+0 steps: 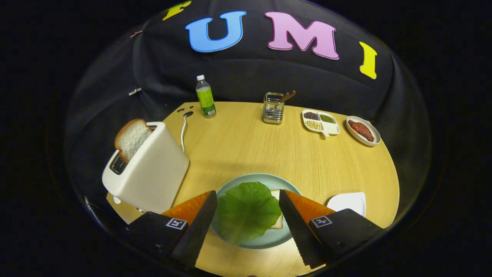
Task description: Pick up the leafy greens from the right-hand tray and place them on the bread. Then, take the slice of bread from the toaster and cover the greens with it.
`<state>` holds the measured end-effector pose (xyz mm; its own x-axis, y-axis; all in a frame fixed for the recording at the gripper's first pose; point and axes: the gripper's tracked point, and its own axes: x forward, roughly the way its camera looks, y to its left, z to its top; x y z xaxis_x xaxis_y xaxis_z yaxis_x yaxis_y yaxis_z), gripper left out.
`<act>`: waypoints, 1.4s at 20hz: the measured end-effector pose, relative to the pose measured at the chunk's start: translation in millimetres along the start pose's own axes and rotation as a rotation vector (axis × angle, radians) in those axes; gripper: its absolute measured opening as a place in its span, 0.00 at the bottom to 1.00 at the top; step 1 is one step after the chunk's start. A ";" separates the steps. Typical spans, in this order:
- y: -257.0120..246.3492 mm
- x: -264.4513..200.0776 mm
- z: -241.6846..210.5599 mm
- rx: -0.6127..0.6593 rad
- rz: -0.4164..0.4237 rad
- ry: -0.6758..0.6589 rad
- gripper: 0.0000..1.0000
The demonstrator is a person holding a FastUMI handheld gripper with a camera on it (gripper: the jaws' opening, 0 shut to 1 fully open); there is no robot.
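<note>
Gripper view: tool (248,209) spread wide, holding nothing, its two fingers (200,225) flanking a pale green plate (234,184) on the wooden desk (250,146). Leafy greens (246,209) lying flat on the plate between the fingers, covering most of a slice of bread (277,222) whose edge peeks out on the right side of the leaf. Neither finger touching the greens. White toaster (148,171) left of the plate and close to the left finger, with a second slice of bread (132,137) standing up out of its slot, tilted slightly. White cord (183,130) running from behind the toaster toward the desk's far edge. Empty white tray (348,202) right of the plate, just beyond the right finger. Along the far side of the desk, from left: green-labelled bottle (205,97), metal utensil holder (273,108), divided dish of beans (320,122), small plate of meat (363,130)
</note>
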<state>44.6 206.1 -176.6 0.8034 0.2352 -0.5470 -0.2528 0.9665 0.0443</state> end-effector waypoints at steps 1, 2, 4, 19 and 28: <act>6.2 -5.1 13.7 -0.010 0.013 -0.030 1.00; 14.3 -12.4 25.4 -0.023 0.028 -0.059 0.99; 30.8 -26.6 50.5 -0.063 0.050 -0.120 0.99; 189.3 -26.0 107.1 -0.142 0.290 -0.183 0.99; 226.6 32.5 82.1 -0.194 0.263 -0.084 0.99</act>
<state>57.7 441.2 -115.7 0.7369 0.4893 -0.4664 -0.5486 0.8360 0.0103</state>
